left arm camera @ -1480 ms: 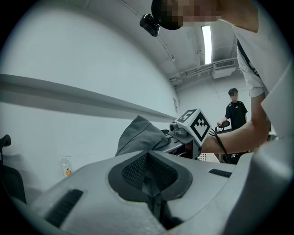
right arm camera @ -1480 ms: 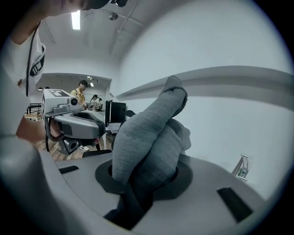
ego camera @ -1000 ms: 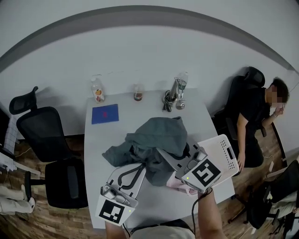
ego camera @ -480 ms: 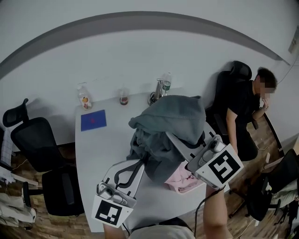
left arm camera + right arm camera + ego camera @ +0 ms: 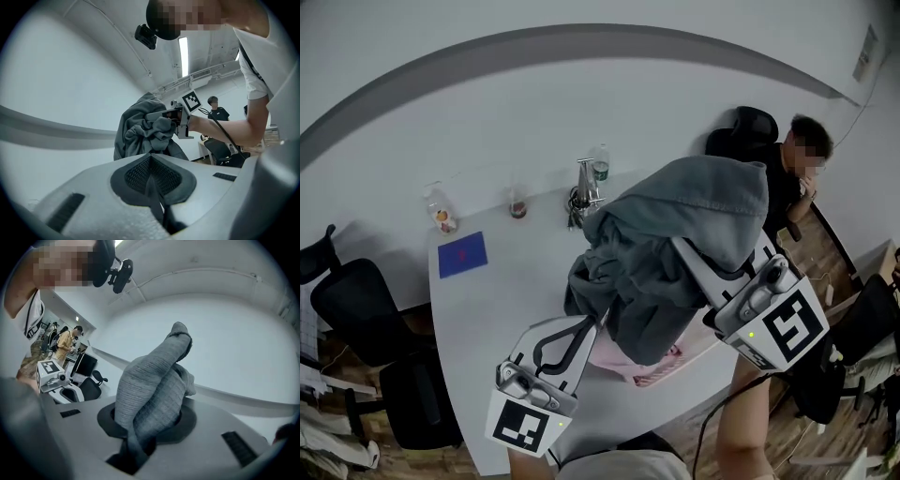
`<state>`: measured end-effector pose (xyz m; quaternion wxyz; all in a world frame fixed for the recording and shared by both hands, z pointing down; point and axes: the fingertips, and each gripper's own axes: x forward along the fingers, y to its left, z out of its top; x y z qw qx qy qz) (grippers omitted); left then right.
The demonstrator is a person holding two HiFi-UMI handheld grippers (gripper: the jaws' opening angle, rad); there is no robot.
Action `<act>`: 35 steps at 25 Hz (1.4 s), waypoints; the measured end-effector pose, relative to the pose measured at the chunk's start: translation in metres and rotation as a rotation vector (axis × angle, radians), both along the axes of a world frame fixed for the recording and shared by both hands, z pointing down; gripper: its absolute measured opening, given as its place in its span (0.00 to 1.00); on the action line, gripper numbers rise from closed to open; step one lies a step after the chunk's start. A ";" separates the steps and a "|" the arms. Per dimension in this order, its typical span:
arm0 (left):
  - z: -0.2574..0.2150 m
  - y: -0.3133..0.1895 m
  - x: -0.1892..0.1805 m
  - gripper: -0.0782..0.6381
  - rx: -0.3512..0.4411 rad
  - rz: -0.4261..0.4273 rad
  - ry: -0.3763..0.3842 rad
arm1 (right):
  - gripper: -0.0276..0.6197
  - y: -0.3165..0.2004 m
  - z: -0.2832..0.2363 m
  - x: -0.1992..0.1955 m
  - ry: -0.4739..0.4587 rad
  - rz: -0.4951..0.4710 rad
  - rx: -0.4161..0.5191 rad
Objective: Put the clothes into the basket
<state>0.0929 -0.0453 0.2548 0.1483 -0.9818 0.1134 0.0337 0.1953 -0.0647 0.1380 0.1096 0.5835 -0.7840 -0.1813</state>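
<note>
A grey hooded garment [image 5: 675, 234] hangs in the air over the white table [image 5: 487, 319]. My right gripper [image 5: 689, 253] is shut on it, fingertips buried in the cloth. In the right gripper view a bunch of ribbed grey fabric [image 5: 152, 390] is pinched between the jaws. My left gripper [image 5: 586, 326] sits lower left, its tips just beside the garment's hanging lower folds; its pads [image 5: 140, 171] meet with nothing between them. From the left gripper view the grey garment [image 5: 140, 133] dangles ahead from the right gripper [image 5: 164, 115]. A pink garment [image 5: 628, 361] lies on the table beneath.
At the table's far edge stand a small bottle [image 5: 441, 216], a cup [image 5: 517, 204] and a bottle with metal gear [image 5: 586, 187]. A blue mat [image 5: 461, 255] lies back left. Black office chairs [image 5: 356, 309] stand left. A person [image 5: 792, 178] sits at right.
The right gripper has lifted the grey garment off the table, up and to the right. The pink garment underneath now shows. The left gripper rose slightly, still shut.
</note>
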 end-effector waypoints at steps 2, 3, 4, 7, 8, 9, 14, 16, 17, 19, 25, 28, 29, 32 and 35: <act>0.000 0.007 0.014 0.12 -0.001 0.025 -0.001 | 0.19 0.010 -0.001 0.016 -0.002 0.027 0.003; 0.000 0.010 0.022 0.12 -0.001 0.037 -0.002 | 0.19 0.014 -0.001 0.024 -0.002 0.040 0.002; 0.000 0.013 0.029 0.12 -0.001 0.048 -0.004 | 0.19 0.019 0.001 0.032 -0.003 0.052 0.001; 0.003 0.023 0.051 0.12 -0.007 0.084 -0.010 | 0.19 0.031 0.007 0.054 -0.010 0.083 -0.010; 0.005 0.026 0.058 0.12 -0.010 0.096 -0.013 | 0.19 0.034 0.010 0.061 -0.013 0.093 -0.014; 0.006 0.028 0.065 0.12 -0.013 0.107 -0.017 | 0.19 0.037 0.013 0.068 -0.016 0.104 -0.018; 0.015 0.044 0.098 0.12 -0.025 0.161 -0.029 | 0.19 0.053 0.029 0.102 -0.036 0.153 -0.045; 0.019 0.050 0.112 0.12 -0.033 0.181 -0.033 | 0.19 0.058 0.038 0.113 -0.048 0.163 -0.059; 0.021 0.053 0.118 0.12 -0.040 0.190 -0.035 | 0.19 0.060 0.043 0.118 -0.055 0.166 -0.067; 0.028 0.058 0.131 0.12 -0.054 0.208 -0.042 | 0.19 0.063 0.054 0.127 -0.067 0.175 -0.085; 0.052 0.066 0.161 0.12 -0.093 0.226 -0.079 | 0.19 0.067 0.096 0.150 -0.118 0.178 -0.149; 0.063 0.067 0.173 0.12 -0.103 0.224 -0.099 | 0.19 0.065 0.123 0.155 -0.143 0.151 -0.186; 0.067 0.067 0.176 0.12 -0.108 0.222 -0.105 | 0.19 0.064 0.134 0.155 -0.148 0.137 -0.203; 0.079 0.065 0.181 0.12 -0.122 0.212 -0.127 | 0.19 0.061 0.177 0.151 -0.154 0.094 -0.293; 0.091 0.061 0.184 0.12 -0.143 0.195 -0.149 | 0.19 0.061 0.223 0.143 -0.146 0.039 -0.401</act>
